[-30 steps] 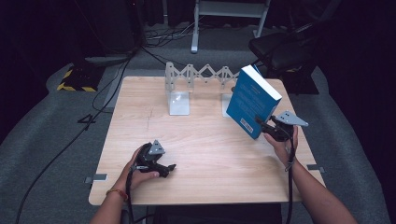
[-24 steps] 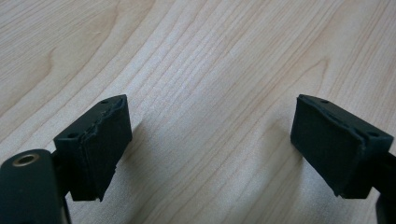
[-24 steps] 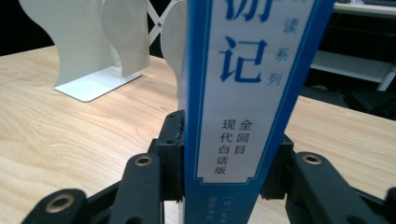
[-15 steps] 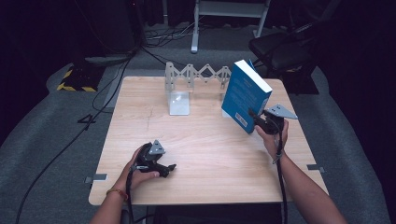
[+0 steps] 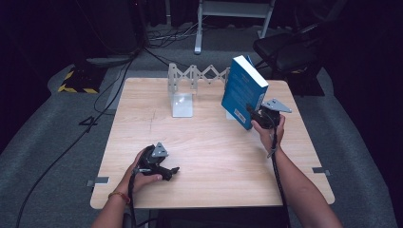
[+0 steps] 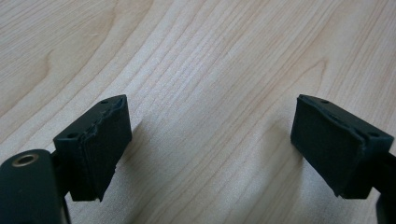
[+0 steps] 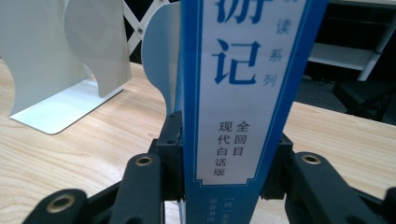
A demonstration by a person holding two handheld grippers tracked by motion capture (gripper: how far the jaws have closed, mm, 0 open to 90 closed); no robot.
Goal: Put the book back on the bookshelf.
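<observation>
A thick blue book with a white spine label hangs tilted over the table's right side. My right gripper is shut on its lower end. In the right gripper view the spine stands upright between the two jaws of that gripper. A white metal bookend stands at the back middle, joined by a folding lattice to a second panel just behind the book. My left gripper rests on the wood at the front left, open with nothing between its pads.
The wooden table has bare room in its middle and front. A dark chair and a white frame stand beyond the far edge. Cables lie on the grey floor at the left.
My right gripper has carried the book leftward and toward the bookend rack. The left gripper has stayed where it was.
</observation>
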